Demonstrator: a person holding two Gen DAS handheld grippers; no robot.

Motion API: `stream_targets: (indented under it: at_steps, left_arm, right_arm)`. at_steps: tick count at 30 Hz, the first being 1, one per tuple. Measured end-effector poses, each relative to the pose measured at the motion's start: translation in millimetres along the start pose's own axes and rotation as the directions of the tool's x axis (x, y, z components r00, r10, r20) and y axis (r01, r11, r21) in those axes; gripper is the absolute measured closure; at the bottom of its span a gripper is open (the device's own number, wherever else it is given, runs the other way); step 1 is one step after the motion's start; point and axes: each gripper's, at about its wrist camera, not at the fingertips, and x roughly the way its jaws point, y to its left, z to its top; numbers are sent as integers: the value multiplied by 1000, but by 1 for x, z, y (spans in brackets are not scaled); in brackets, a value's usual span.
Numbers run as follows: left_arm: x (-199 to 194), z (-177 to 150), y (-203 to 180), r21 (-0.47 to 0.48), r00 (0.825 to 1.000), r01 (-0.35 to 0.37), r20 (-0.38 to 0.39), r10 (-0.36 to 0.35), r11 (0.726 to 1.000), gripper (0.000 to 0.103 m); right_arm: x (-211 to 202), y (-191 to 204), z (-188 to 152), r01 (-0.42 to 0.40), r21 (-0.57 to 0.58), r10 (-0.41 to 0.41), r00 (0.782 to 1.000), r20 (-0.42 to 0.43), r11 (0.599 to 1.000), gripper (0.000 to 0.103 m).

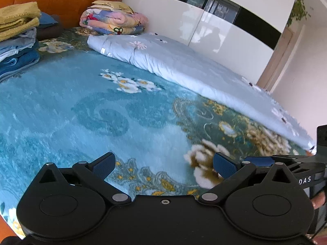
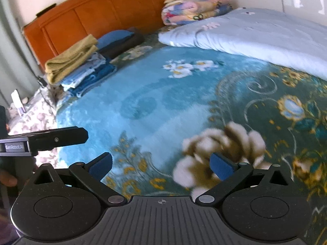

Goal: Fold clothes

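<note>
A stack of folded clothes with an olive-yellow towel on top sits at the far left of the bed, near the headboard; it also shows in the right wrist view as the stack. My left gripper hovers open over the teal floral blanket, nothing between its blue pads. My right gripper is open too, above the same blanket. The right gripper's body shows at the right edge of the left view, and the left gripper's body at the left edge of the right view. Neither holds cloth.
A pale blue folded quilt lies along the bed's right side. A rolled floral quilt sits by the orange headboard. White glossy wardrobe doors stand beyond the bed. A nightstand with a floral cover is at the left.
</note>
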Motion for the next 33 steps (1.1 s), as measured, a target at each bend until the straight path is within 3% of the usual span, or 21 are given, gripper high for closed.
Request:
stream_targets:
  at_steps: [16, 23, 33]
  left_arm:
    - [30, -44, -15, 97, 991, -111, -60, 117, 989, 2]
    - [40, -59, -25, 188, 974, -204, -62, 219, 961, 2]
    - [41, -73, -23, 180, 972, -217, -51, 229, 959, 2]
  right_arm:
    - [6, -22, -49, 101, 76, -100, 995, -8, 992, 0]
    - [9, -21, -64, 156, 76, -157, 988, 8, 985, 0]
    - [14, -8, -84, 267, 20, -268, 961, 64, 963, 0]
